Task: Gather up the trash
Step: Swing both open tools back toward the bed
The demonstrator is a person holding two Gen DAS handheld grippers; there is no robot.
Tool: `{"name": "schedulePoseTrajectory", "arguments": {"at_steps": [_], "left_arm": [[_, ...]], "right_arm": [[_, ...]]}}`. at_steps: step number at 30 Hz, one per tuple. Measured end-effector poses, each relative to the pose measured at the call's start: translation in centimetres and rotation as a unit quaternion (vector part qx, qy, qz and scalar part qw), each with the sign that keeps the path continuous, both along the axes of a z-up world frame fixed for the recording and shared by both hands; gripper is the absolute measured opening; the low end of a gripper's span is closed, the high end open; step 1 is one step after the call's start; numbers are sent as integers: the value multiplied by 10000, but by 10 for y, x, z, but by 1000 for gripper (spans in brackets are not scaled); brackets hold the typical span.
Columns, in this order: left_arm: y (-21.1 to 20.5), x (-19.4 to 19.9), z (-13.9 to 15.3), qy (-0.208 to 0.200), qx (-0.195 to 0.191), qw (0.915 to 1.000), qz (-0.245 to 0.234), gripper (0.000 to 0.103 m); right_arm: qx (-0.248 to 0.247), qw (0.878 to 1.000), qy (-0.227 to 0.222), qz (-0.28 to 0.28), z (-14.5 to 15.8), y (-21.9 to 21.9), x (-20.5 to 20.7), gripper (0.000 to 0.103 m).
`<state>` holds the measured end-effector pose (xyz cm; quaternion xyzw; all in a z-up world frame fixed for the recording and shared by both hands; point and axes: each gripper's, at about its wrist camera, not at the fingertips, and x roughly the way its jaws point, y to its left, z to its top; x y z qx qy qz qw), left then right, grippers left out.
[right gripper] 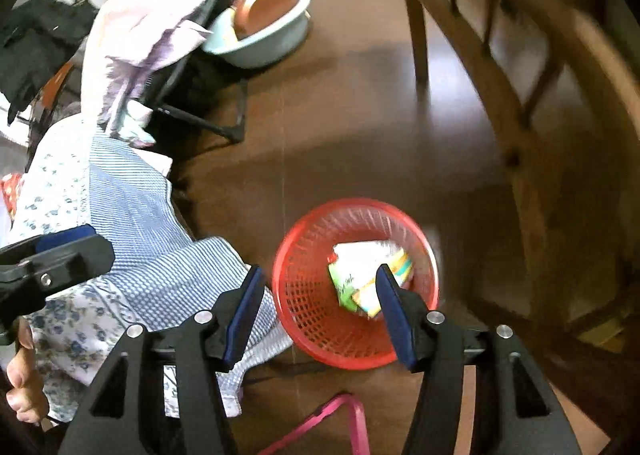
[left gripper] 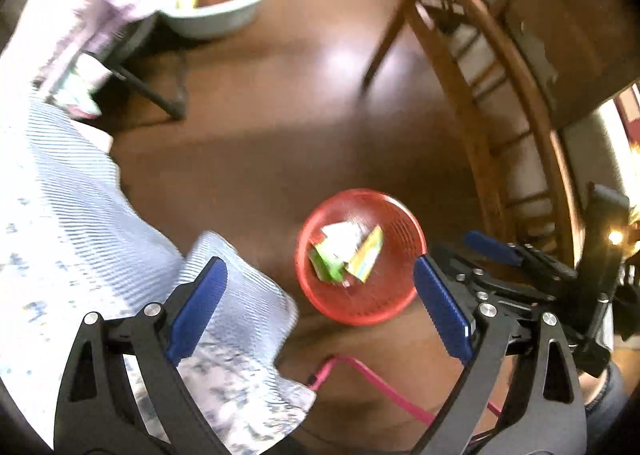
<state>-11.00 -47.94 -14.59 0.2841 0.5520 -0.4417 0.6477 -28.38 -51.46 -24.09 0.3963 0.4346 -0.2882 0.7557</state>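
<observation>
A red mesh basket (left gripper: 384, 299) stands on the dark wooden floor and shows in the right wrist view (right gripper: 312, 319) too. Inside lie paper scraps: a white piece, a green wrapper (left gripper: 326, 265) and a yellow striped packet (left gripper: 368, 257); they also show in the right wrist view (right gripper: 360, 275). My left gripper (left gripper: 320, 295) is open and empty, held above the basket's near left side. My right gripper (right gripper: 320, 291) is open and empty, held above the basket. The right gripper also shows at the right edge of the left wrist view (left gripper: 520, 255).
A blue striped and flowered cloth (left gripper: 80, 223) hangs at the left. A pale green basin (left gripper: 224, 11) with a brown bowl sits at the back. A wooden chair (left gripper: 500, 103) stands at the right. A pink cable (left gripper: 360, 379) lies on the floor near me.
</observation>
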Motion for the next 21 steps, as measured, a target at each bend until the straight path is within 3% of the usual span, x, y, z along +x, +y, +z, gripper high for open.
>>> {"name": "schedulePoseTrajectory", "arguments": {"at_steps": [4, 11, 16, 18, 21], "left_arm": [[27, 14, 43, -282, -500, 9976, 392, 91], [104, 56, 128, -868, -1291, 9799, 1251, 91], [184, 98, 160, -1220, -1464, 9570, 2185, 91], [226, 119, 168, -1409, -1415, 9409, 2737, 91], [284, 145, 172, -1292, -1454, 9193, 3421, 91]], "right_arm": [[-581, 9981, -132, 167, 47, 5, 19, 66], [-1432, 9853, -628, 688, 137, 33, 72, 75], [-1807, 9694, -967, 1348, 182, 79, 130, 81], [-1838, 9639, -1092, 1587, 195, 99, 150, 83], [-1911, 9531, -1214, 2007, 207, 136, 186, 86]]}}
